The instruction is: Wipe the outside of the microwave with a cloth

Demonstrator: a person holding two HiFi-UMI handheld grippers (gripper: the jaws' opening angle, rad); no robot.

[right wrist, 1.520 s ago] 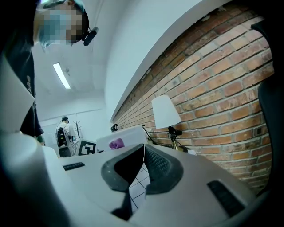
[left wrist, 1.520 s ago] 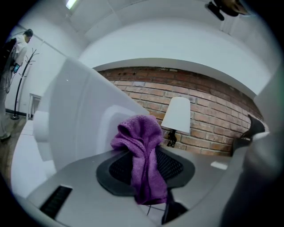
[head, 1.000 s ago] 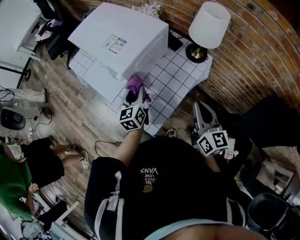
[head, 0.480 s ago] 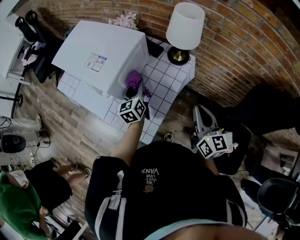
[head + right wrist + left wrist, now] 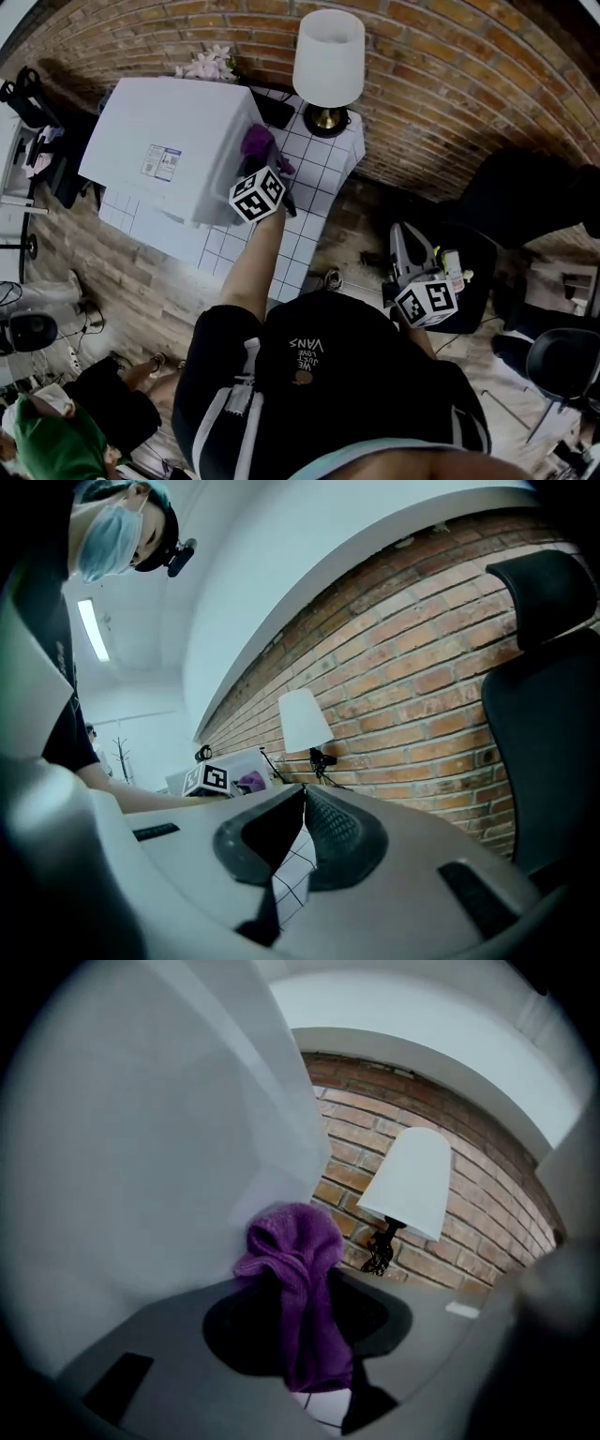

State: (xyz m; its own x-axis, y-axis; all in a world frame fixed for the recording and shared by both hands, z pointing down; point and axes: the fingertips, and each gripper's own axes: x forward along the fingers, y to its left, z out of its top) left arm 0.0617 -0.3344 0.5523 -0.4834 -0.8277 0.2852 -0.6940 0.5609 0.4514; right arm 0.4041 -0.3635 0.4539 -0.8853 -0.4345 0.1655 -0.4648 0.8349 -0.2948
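Observation:
The white microwave [image 5: 169, 150] stands on a white tiled table [image 5: 309, 178] by the brick wall. My left gripper [image 5: 265, 173] is shut on a purple cloth [image 5: 257, 142] and holds it against the microwave's right side wall. In the left gripper view the cloth [image 5: 298, 1283] hangs bunched between the jaws, touching the white wall of the microwave [image 5: 141, 1166]. My right gripper [image 5: 412, 246] hangs low at my right side, away from the table; its jaws are shut with nothing between them. In the right gripper view the microwave [image 5: 234, 772] shows small and far off.
A white-shaded lamp [image 5: 328, 61] stands on the table's back corner right behind the cloth. Pale flowers [image 5: 208, 66] lie behind the microwave. A black chair [image 5: 525, 216] is on my right. Another person [image 5: 66, 441] sits at lower left.
My left gripper has carried the cloth further along the microwave's right side toward the wall and lamp. My view has shifted. The right gripper stays hanging at my side.

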